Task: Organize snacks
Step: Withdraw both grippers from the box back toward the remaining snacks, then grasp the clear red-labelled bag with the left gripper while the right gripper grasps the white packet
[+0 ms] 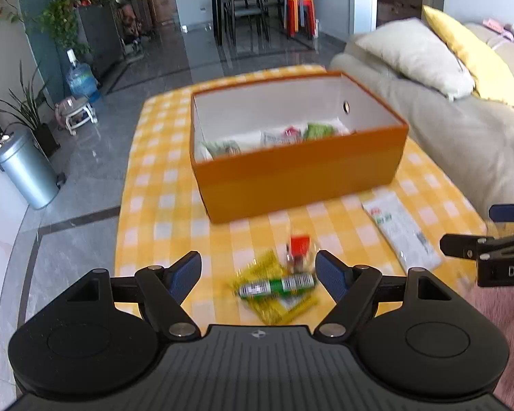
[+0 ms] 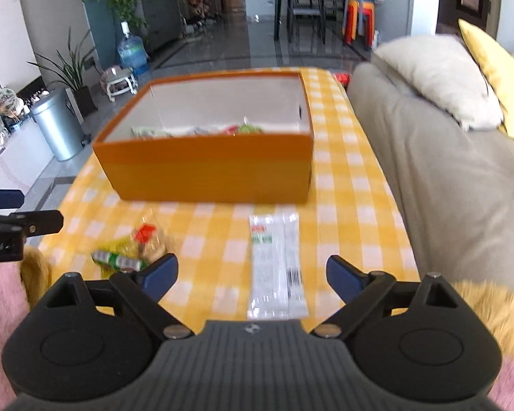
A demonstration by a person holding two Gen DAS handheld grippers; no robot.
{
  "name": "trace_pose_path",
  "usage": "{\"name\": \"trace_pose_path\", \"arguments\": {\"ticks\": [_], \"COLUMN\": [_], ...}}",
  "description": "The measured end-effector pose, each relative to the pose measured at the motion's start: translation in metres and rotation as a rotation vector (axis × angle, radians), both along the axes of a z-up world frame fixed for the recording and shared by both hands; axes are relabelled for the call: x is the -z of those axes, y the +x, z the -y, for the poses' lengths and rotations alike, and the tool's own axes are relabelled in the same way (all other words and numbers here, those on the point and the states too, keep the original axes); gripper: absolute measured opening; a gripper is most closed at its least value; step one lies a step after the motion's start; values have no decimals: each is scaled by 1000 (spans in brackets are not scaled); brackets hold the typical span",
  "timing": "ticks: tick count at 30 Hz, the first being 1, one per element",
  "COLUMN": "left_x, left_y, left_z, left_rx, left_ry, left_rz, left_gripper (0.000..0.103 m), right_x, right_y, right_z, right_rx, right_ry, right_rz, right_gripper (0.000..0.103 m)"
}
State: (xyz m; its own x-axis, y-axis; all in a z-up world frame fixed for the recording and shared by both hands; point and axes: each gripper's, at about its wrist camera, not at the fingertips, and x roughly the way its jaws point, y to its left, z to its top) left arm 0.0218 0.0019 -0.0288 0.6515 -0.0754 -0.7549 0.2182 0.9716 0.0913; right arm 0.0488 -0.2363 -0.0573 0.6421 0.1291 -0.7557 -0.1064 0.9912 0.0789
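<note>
**Both grippers wide open above loose snacks on the checked table**

An orange box (image 1: 298, 171) stands near the middle of the table (image 1: 161, 205), which is covered by a yellow-and-white checked cloth. The box is open at the top, and several snack packets (image 1: 284, 135) lie on its white floor along the near wall.

More snacks lie on the cloth between the box and the near edge. Toward the left part of that edge sits a small heap: a yellow packet (image 1: 267, 294), a green-and-white packet (image 1: 277, 286) lying across it, and a clear packet with a red label (image 1: 300, 250) touching them on the box side. Toward the right part lies a long white packet (image 2: 277, 267), its length pointing at the box, well apart from the heap.

The left gripper (image 1: 258, 274) hangs over the heap with its jaws spread wide; the heap shows between the blue pads (image 1: 186, 274), which press on nothing. The right gripper (image 2: 252, 274) hangs over the near end of the white packet, jaws equally wide, holding nothing.

A grey sofa (image 2: 445, 178) with cushions runs along the table's right edge.
</note>
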Motion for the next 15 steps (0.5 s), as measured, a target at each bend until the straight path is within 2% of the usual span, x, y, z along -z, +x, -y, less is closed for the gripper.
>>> {"name": "trace_pose_path", "arguments": {"ticks": [10, 15], "left_x": [26, 34], "left_y": [4, 13], "left_z": [8, 9], "left_rx": [52, 85], "left_ry": [12, 6], "left_rz": [-131, -170], "left_gripper": [89, 87], "right_x": [24, 31], "right_y": [0, 7], "right_z": [2, 1], "right_rx": [22, 16], "right_ry": [-31, -42], "right_rz": [-57, -56], "right_gripper": [90, 80]}}
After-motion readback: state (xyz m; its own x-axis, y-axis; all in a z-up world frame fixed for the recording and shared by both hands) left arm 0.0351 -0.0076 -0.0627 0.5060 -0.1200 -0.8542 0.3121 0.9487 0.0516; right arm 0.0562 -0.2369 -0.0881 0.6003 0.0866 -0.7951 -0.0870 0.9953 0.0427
